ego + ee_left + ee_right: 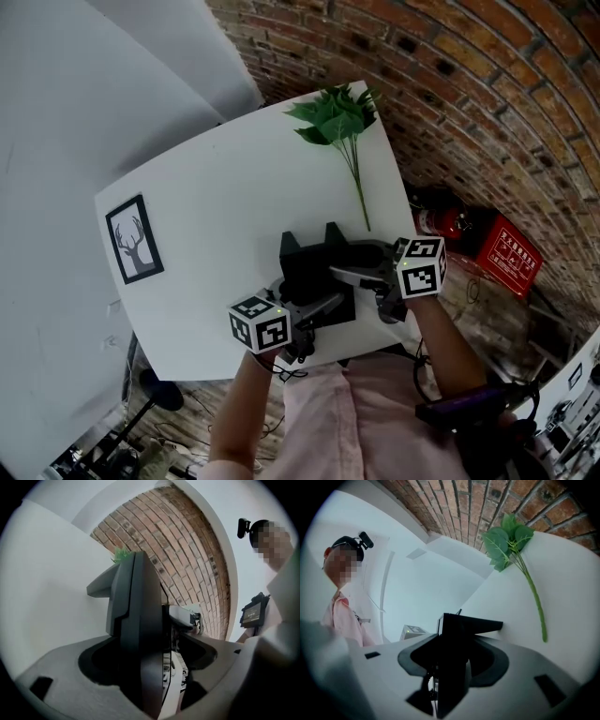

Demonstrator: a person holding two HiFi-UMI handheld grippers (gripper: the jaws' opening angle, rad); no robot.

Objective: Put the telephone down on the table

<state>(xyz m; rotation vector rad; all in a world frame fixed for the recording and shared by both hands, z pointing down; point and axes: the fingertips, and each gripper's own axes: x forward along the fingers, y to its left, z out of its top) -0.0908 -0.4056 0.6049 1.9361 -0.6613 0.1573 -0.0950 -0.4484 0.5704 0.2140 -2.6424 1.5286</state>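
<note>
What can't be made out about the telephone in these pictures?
- Telephone keypad: head view, dark, covered by left tongs and right tongs.
- Whether its base touches the table: its own body hides it in every view.
- Red box print: head view, too small.

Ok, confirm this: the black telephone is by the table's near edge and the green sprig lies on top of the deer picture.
Wrong in one point: the green sprig lies on the bare table, well apart from the deer picture, as the head view shows. The black telephone is by the near edge.
</note>
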